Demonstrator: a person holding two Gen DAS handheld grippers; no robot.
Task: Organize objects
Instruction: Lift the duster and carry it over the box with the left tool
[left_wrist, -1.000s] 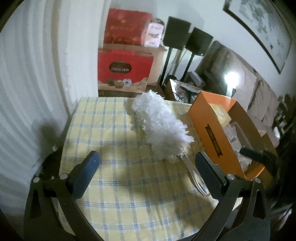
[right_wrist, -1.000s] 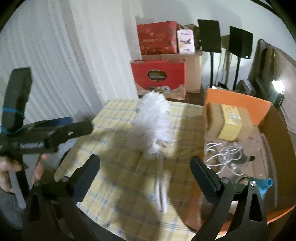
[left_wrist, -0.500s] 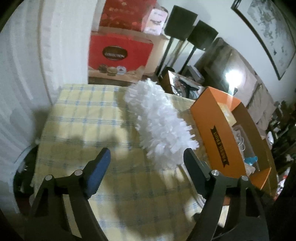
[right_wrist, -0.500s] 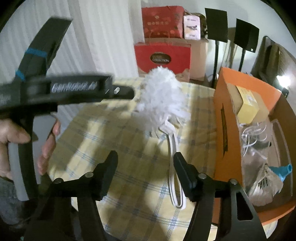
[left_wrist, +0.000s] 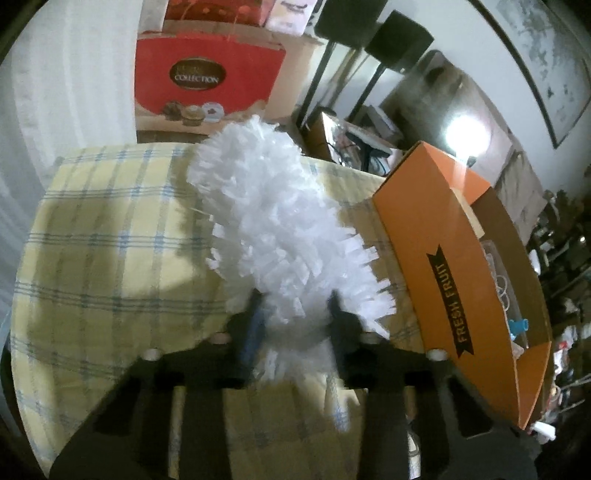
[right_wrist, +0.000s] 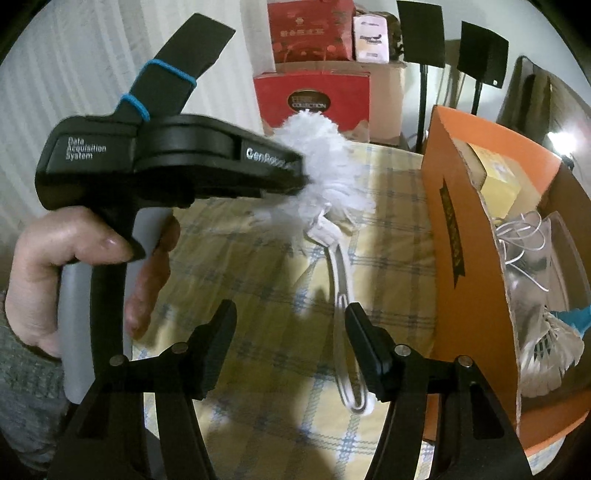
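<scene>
Orange box (right_wrist: 469, 229): I saw a yellow carton (right_wrist: 498, 181), white cables (right_wrist: 524, 236), a shuttlecock (right_wrist: 550, 350) inside.
Left gripper (left_wrist: 295, 314): fingers clamped on duster (left_wrist: 280, 229) left of box.
Right gripper (right_wrist: 291, 332): fingers apart over duster handle (right_wrist: 345, 295).

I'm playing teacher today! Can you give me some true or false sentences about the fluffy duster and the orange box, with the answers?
1. The left gripper has its fingers closed around the fluffy end of the white duster. True.
2. The duster is already inside the orange box. False: it is over the checked tablecloth, beside the box.
3. The right gripper is squeezing the duster's handle. False: its fingers are open, and the handle lies between them.
4. The orange box says FRESH FRUIT on its side. True.
5. The orange box is empty. False: it holds a yellow box and white cords.
</scene>
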